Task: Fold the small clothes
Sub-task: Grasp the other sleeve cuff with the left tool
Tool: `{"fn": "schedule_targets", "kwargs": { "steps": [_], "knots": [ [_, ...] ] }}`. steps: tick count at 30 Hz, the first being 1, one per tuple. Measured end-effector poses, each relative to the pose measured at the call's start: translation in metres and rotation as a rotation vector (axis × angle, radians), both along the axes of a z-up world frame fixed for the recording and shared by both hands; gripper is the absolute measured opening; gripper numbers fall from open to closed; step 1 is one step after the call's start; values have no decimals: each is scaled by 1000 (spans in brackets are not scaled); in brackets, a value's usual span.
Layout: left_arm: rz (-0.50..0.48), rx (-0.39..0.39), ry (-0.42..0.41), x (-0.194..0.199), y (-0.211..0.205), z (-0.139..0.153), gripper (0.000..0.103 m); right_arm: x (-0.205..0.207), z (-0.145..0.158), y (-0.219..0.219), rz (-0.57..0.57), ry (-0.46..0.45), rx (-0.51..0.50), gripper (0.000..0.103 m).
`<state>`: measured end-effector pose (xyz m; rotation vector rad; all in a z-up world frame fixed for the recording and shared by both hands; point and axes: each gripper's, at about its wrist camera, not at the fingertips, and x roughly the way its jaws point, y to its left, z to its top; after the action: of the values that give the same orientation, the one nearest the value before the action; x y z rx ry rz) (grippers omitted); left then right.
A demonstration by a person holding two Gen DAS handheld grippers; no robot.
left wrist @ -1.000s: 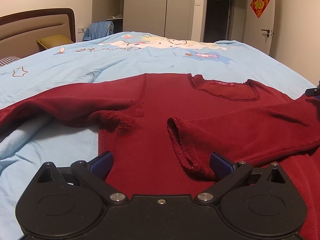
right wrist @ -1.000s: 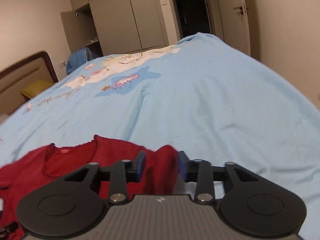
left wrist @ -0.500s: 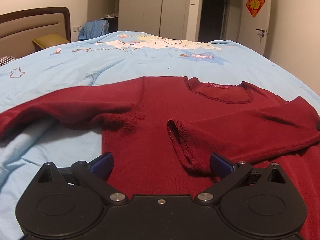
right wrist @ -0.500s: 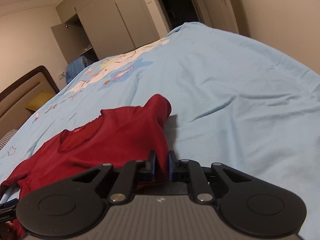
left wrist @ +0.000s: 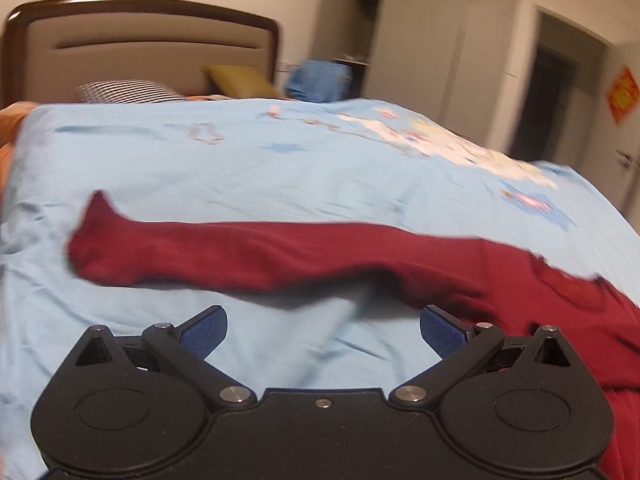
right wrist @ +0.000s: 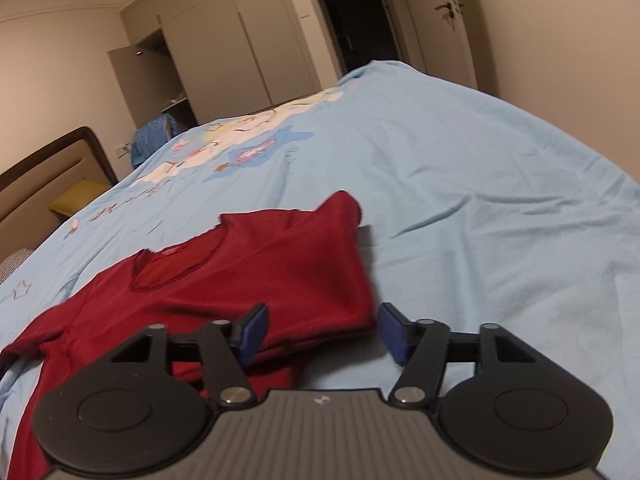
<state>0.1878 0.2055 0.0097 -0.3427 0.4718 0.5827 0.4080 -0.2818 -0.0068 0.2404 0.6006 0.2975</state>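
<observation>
Left gripper (left wrist: pixel 322 326) had its jaws wide apart, nothing between them, only light blue bedsheet (left wrist: pixel 248 168) in the gap. The red top (left wrist: pixel 568 292) lay flat on the sheet. From the left wrist view its body sat beyond and to the right of the right jaw. One long sleeve (left wrist: pixel 224 254) was stretched out sideways just ahead of both jaws, cuff end past the left jaw. No contact between the left pads (left wrist: pixel 204 330) and the cloth. This view was motion-blurred, so fine detail in the fabric was unclear.

Right gripper (right wrist: pixel 320 332) also had jaws apart, not clamped on anything. The folded edge of the top (right wrist: pixel 280 276) sat between and just ahead of the jaws, closer to the left jaw, where the cloth overlapped the blue pad (right wrist: pixel 252 334). Cannot tell if it touched. The right jaw was over bare sheet (right wrist: pixel 480 200). The neckline (right wrist: pixel 172 268) lay ahead and left of the left jaw. The shoulder corner stuck up ahead of the gap.

Background: headboard (left wrist: pixel 140 44) and pillows (left wrist: pixel 128 92) beyond the left jaws, wardrobe (right wrist: pixel 224 52) and door (right wrist: pixel 436 20) beyond the right jaws.
</observation>
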Motion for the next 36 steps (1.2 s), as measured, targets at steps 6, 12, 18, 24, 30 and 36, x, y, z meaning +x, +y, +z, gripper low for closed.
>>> {"fn": "schedule_targets", "kwargs": {
  "steps": [6,12,18,24,30,36],
  "knots": [
    [234,-88,-74,-33,66,3,102,-57,15,31,103,-70,-44,97],
    [393,-260,-147,-48,119,-11,89,-101,14,62,180,-63,-28,99],
    [537,-264,-153,-47,138,-15,56,-124,7,84,226,-25,7,100],
    [600,-269,-194,-45,153,-17,8,-138,4,92,253,-15,8,99],
    [512,-175,-271,-41,147,7,4,-142,6,90,251,-27,13,100],
    [256,26,-364,-5,120,69,4,-146,8,82,233,-45,30,100]
  ]
}}
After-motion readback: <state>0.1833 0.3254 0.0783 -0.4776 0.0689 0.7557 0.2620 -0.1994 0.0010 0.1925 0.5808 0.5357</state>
